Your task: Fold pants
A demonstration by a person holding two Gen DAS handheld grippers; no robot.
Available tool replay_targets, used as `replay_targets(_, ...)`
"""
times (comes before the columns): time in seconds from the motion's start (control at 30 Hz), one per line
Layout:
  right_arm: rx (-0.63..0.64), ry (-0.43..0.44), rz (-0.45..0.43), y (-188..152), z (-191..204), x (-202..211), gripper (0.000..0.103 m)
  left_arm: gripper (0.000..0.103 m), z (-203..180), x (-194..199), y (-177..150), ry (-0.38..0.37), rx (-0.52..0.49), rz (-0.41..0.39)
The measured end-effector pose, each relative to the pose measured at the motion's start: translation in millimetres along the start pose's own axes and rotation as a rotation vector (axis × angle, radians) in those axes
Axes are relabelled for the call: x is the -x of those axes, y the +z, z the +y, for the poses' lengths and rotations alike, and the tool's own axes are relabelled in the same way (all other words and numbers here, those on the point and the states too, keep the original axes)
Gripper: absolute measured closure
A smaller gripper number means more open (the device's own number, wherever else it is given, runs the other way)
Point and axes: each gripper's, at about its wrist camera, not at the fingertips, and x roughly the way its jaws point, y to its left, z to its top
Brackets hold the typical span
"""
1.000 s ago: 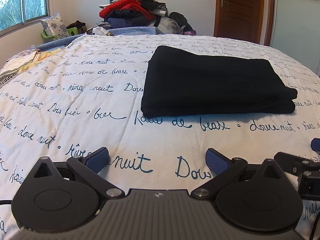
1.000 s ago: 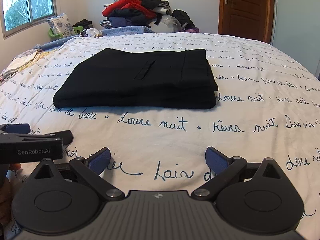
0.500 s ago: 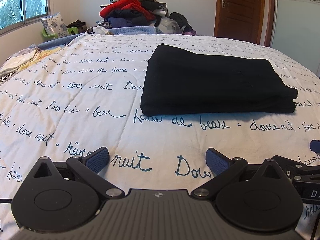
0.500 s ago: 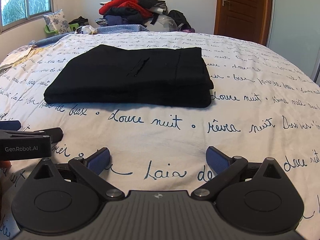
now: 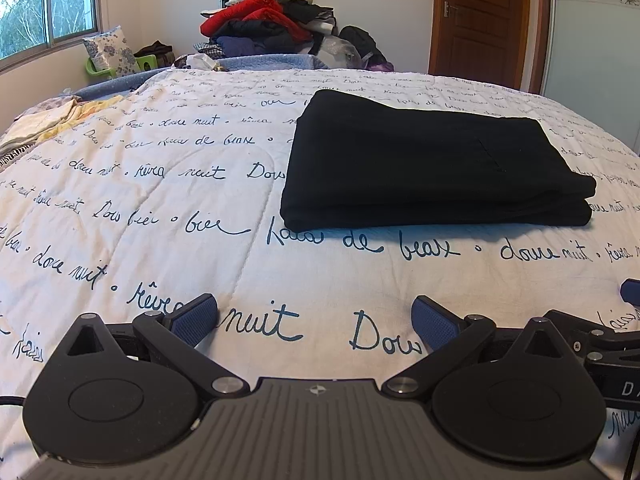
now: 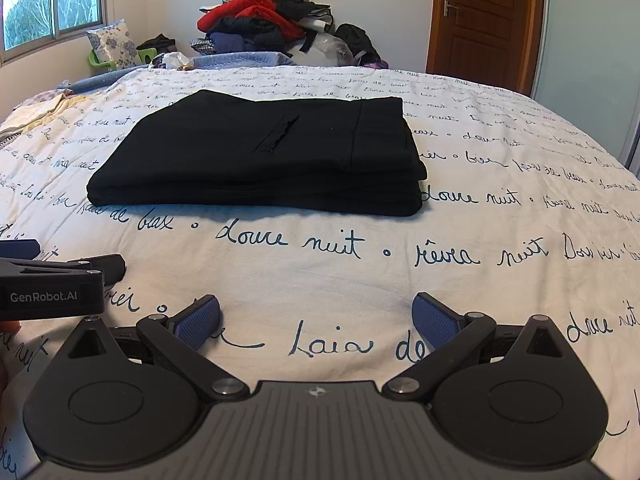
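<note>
Both tools had eased back a touch — left tool (image 5: 314,322) and right tool (image 6: 316,320) spread wide, empty, the folded pants (image 6: 260,160) resting on the bed (image 6: 500,240) — any careless re-grab could've dragged those layers apart.

Bare quilt (image 6: 360,280) lies open up to the folded pants (image 6: 260,160).

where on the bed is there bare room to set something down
Bare quilt lies left of the folded black pants, and between them and both open grippers. The far edge is crowded by a clothes pile.
</note>
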Motion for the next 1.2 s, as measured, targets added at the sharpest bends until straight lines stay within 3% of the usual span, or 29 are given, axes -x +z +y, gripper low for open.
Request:
replay_targets(0.33, -0.051, -0.043, -0.053, -1.4, -7.2, 6.9, 0.000, 0.000, 0.7, 3.5, -2.0, 0.013, 0.012, -0.012)
replay_targets(0.47, -0.038, -0.048, -0.003, 0.2, -5.6, -2.0, 0.000, 0.000, -1.2, 3.0, -2.0, 0.016, 0.005, -0.009)
replay_targets(1.2, -0.020, -0.060, -0.002, -3.8, -1.2, -0.3, 0.000, 0.000, -1.6, 2.3, -1.9, 0.015, 0.005, -0.008)
